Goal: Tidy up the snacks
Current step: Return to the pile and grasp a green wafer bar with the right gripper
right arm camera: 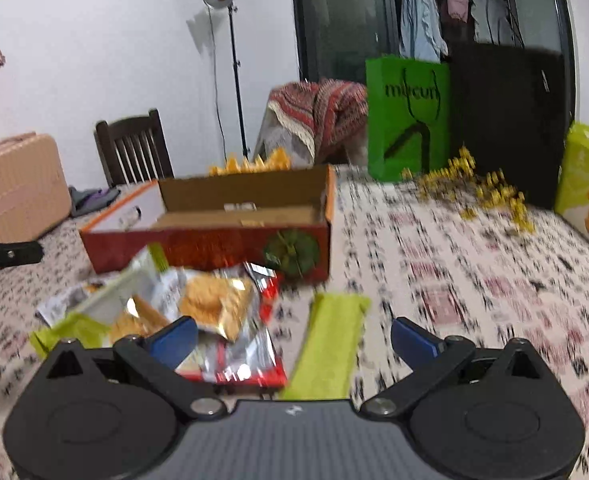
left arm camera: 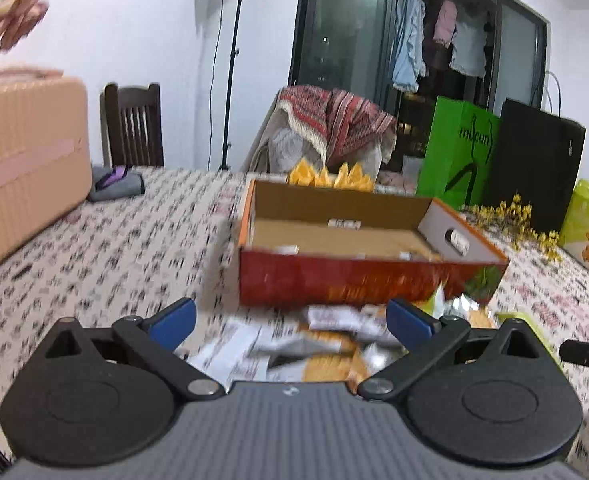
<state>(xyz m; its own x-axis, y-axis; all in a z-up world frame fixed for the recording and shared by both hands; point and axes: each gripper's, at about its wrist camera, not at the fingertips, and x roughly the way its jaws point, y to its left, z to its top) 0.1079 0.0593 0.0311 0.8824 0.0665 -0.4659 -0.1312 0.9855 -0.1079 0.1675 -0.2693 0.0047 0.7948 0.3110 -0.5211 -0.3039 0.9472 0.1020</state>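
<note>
Grippers are both standing wide apart and gripping nothing. Left gripper (left arm camera: pixel 290 322) is hovering low over the snack pile (left arm camera: pixel 314 344), which is lying just ahead of and beneath its blue fingertips (left arm camera: pixel 174 320), blurred by motion. Right gripper (right arm camera: pixel 294 338) is sitting lower centre of its frame, with the same snack pile (right arm camera: pixel 198 312) spreading out toward lower left, its left pad overlapping the packets, and one green packet (right arm camera: pixel 330 344) lying flat between the fingers.

Right view is showing packet detail the left view is smearing: roughly four or five wrappers in the heap, silver, orange and red; an exact count is not possible. Left view alone is showing the right tool's black tip at the far right edge; right view is showing the left tool's tip at its left edge.

Beyond the pile, one open cardboard box (left arm camera: pixel 354 240) is resting on the patterned tablecloth (left arm camera: pixel 114 248), just beside the pile, two small items lying inside. Farther back: yellow flowers (right arm camera: pixel 486 192), one green bag (right arm camera: pixel 406 120), one pink case (left arm camera: pixel 22 160), one chair (left arm camera: pixel 134 128), one lamp stand (right arm camera: pixel 230 60).
</note>
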